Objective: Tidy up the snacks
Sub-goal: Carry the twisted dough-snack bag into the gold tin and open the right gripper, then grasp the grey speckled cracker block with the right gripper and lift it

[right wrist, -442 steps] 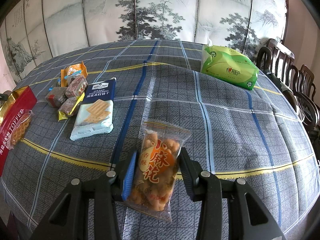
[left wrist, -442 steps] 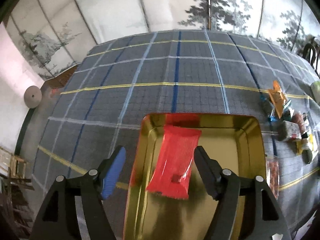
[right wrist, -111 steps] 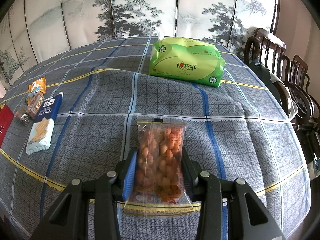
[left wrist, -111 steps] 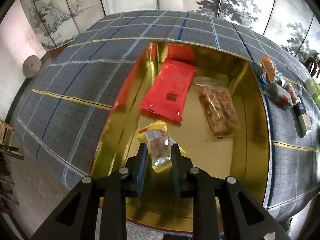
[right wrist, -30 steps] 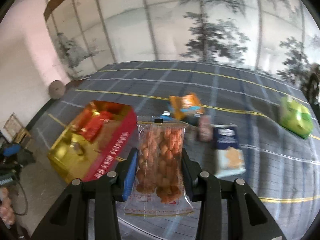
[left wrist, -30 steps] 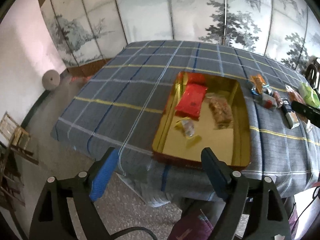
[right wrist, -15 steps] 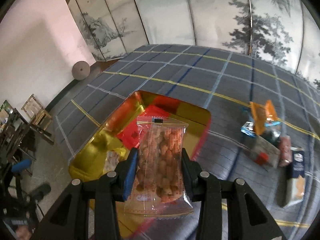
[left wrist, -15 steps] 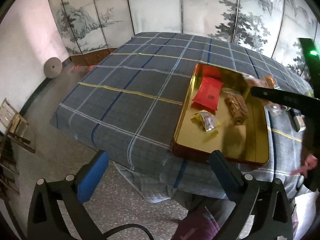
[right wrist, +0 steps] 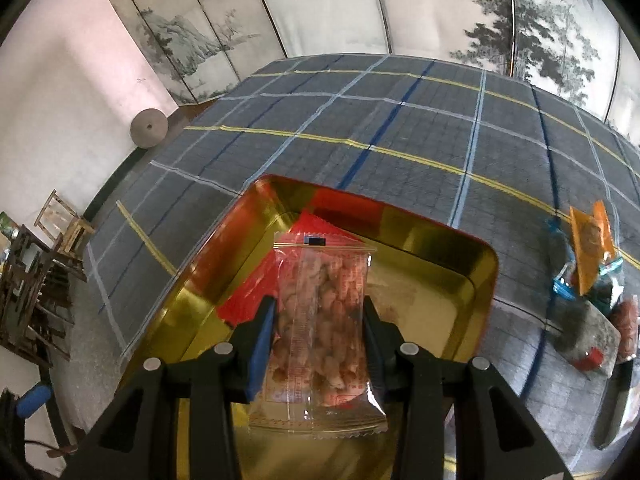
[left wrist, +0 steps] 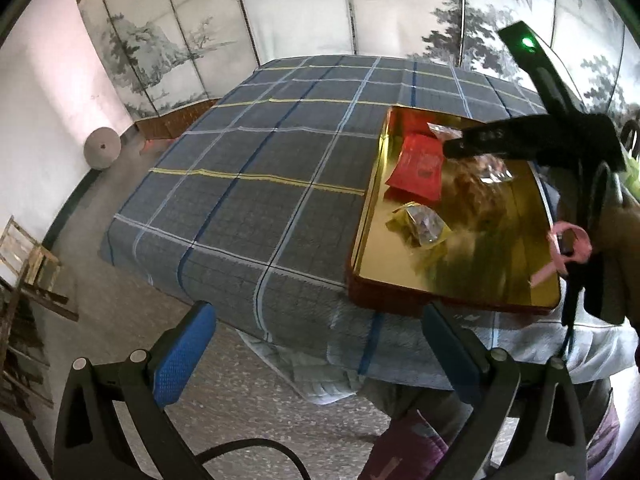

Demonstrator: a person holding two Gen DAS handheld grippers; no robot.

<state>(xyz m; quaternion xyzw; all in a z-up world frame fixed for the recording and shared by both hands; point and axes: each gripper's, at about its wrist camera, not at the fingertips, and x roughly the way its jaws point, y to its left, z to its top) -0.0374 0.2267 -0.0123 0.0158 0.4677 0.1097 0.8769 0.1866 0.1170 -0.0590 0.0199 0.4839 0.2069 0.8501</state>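
My right gripper (right wrist: 318, 322) is shut on a clear bag of peanuts (right wrist: 320, 320) and holds it above the gold tin tray (right wrist: 476, 276). In the left wrist view the tray (left wrist: 460, 292) holds a red packet (left wrist: 418, 168), a yellow-edged snack (left wrist: 422, 226) and a clear bag of brown snacks (left wrist: 476, 188). The right gripper (left wrist: 460, 146) reaches over the tray from the right. My left gripper (left wrist: 316, 344) is open and empty, held back off the table's near edge above the floor.
The table has a grey plaid cloth (left wrist: 256, 160). Loose snacks lie right of the tray: an orange packet (right wrist: 590, 240) and several small wrapped ones (right wrist: 592, 340). A painted folding screen (left wrist: 340, 8) stands behind. Wooden chairs (right wrist: 36, 280) stand on the floor at left.
My right gripper has carried the peanut bag lower and further over the tray. My left gripper has drifted a little left and stayed open, away from the table.
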